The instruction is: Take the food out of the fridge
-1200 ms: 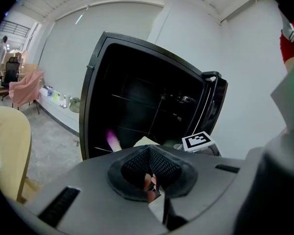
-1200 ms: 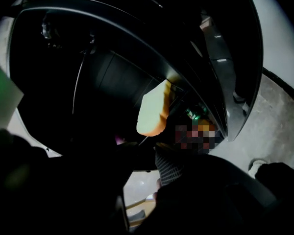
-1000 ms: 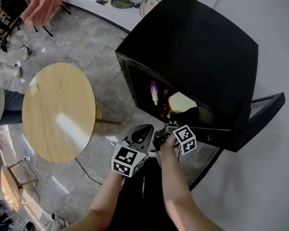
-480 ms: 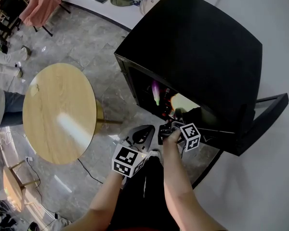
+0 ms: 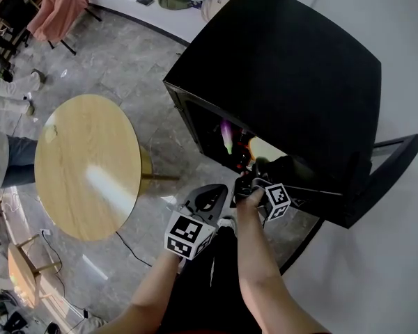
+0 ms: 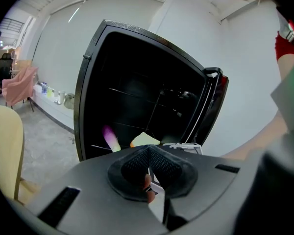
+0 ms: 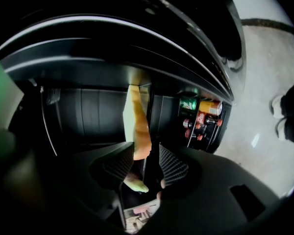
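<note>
The right gripper (image 7: pixel 147 163) jaws, just opening, are spread about an orange food wedge (image 7: pixel 139 131); colourful door-shelf cans (image 7: pixel 201 112) are shown there alone. The left gripper (image 6: pixel 148 153) jaws are closed together.

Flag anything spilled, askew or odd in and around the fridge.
Nothing stands out. The black fridge stands with its door swung open, the purple-tipped food and the yellow food lie inside, cans sit in a rack, and no spill shows on the floor.

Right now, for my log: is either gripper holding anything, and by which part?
Nothing held. The right gripper's jaws have just been opening, orange food between them ungripped; left gripper shut, empty.
</note>
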Action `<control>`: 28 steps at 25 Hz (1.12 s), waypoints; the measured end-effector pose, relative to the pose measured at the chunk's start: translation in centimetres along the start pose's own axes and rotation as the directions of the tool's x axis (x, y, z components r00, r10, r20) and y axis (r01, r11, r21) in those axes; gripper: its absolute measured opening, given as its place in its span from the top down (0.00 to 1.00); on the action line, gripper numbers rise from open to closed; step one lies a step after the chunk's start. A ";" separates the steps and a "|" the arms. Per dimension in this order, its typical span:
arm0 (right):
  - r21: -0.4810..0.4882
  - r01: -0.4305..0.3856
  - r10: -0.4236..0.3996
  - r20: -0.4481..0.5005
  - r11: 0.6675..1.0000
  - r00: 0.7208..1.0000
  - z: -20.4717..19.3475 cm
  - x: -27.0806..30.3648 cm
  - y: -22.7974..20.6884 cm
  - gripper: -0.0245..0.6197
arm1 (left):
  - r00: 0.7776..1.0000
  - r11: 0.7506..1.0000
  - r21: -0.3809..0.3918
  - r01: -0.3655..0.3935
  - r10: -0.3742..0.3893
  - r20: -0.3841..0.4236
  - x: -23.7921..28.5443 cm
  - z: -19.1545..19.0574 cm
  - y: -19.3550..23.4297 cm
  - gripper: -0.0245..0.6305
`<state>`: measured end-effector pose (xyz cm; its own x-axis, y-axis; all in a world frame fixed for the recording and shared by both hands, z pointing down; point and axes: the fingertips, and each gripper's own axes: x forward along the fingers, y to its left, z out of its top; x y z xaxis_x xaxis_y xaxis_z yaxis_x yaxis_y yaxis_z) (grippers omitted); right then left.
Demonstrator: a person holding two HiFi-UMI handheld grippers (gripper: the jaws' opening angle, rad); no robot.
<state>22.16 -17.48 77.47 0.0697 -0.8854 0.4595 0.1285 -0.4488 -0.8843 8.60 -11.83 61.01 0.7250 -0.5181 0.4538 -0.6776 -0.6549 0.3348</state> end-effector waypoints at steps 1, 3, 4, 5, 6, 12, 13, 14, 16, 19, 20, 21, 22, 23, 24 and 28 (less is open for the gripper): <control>0.013 -0.015 0.015 0.003 1.000 1.000 0.0 0.1 0.0 0.74 | 1.000 1.000 0.002 0.001 -0.001 -0.001 0.0 0.0 0.0 0.96; -0.002 -0.042 0.042 0.006 0.999 0.999 0.1 0.1 0.2 0.74 | 1.000 1.000 0.005 0.002 -0.002 -0.004 0.0 -0.1 0.1 0.96; -0.016 -0.054 0.054 0.006 0.998 0.999 0.1 0.1 0.5 0.79 | 1.000 1.000 0.006 0.001 -0.001 -0.005 -0.1 -0.2 0.1 0.96; -0.023 -0.064 0.064 0.004 0.998 0.998 0.1 0.1 0.7 0.81 | 1.000 1.000 0.006 0.001 -0.001 -0.006 -0.1 -0.2 0.1 0.96; -0.021 -0.072 0.072 0.001 0.997 0.997 0.0 0.0 0.8 0.82 | 1.000 1.000 0.005 0.000 0.000 -0.007 -0.1 -0.3 0.1 0.96; -0.026 -0.124 0.123 -0.051 0.992 0.991 -0.3 -0.6 1.3 0.83 | 1.000 1.000 0.000 0.010 -0.010 -0.008 0.1 -0.4 -0.5 0.96; -0.035 -0.130 0.128 -0.060 0.991 0.990 -0.2 -0.7 1.4 0.84 | 1.000 1.000 0.000 0.012 -0.012 -0.007 0.2 -0.4 -0.6 0.96; -0.041 -0.139 0.136 -0.067 0.989 0.988 -0.2 -0.8 1.6 0.84 | 1.000 1.000 0.000 0.013 -0.013 -0.006 0.2 -0.3 -0.7 0.96; -0.046 -0.161 0.157 -0.082 0.986 0.984 -0.3 -1.1 2.1 0.84 | 1.000 1.000 0.001 0.015 -0.015 -0.004 0.2 -0.2 -0.9 0.96; -0.067 -0.199 0.190 -0.118 0.978 0.975 -0.7 -1.7 2.9 0.85 | 1.000 1.000 0.006 0.023 -0.023 0.001 0.2 0.0 -1.5 0.96; -0.068 -0.211 0.201 -0.129 0.975 0.971 -0.9 -1.9 3.1 0.85 | 1.000 1.000 0.008 0.026 -0.026 0.004 0.1 0.1 -1.7 0.96; -0.065 -0.222 0.211 -0.137 0.973 0.968 -1.1 -2.1 3.4 0.85 | 1.000 1.000 0.012 0.027 -0.027 0.006 0.1 0.1 -1.9 0.96; -0.059 -0.231 0.221 -0.145 0.971 0.964 -1.3 -2.4 3.6 0.85 | 1.000 0.999 0.015 0.028 -0.028 0.009 0.0 0.2 -2.0 0.96; -0.053 -0.240 0.230 -0.152 0.969 0.961 -1.6 -2.6 3.9 0.85 | 1.000 0.999 0.019 0.029 -0.029 0.013 0.0 0.3 -2.1 0.96; -0.049 -0.250 0.239 -0.161 0.967 0.958 -1.8 -2.8 4.1 0.85 | 0.999 0.999 0.021 0.028 -0.029 0.016 0.0 0.5 -2.2 0.96; -0.028 -0.275 0.266 -0.185 0.961 0.946 -2.4 -4.0 4.7 0.85 | 0.999 0.999 0.030 0.022 -0.023 0.036 -0.3 1.1 -2.7 0.96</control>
<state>20.11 -16.32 71.27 -0.0826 -0.9793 0.1848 0.0763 -0.1911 -0.9786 10.35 -10.52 59.07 0.7442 -0.5225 0.4161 -0.6576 -0.6822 0.3196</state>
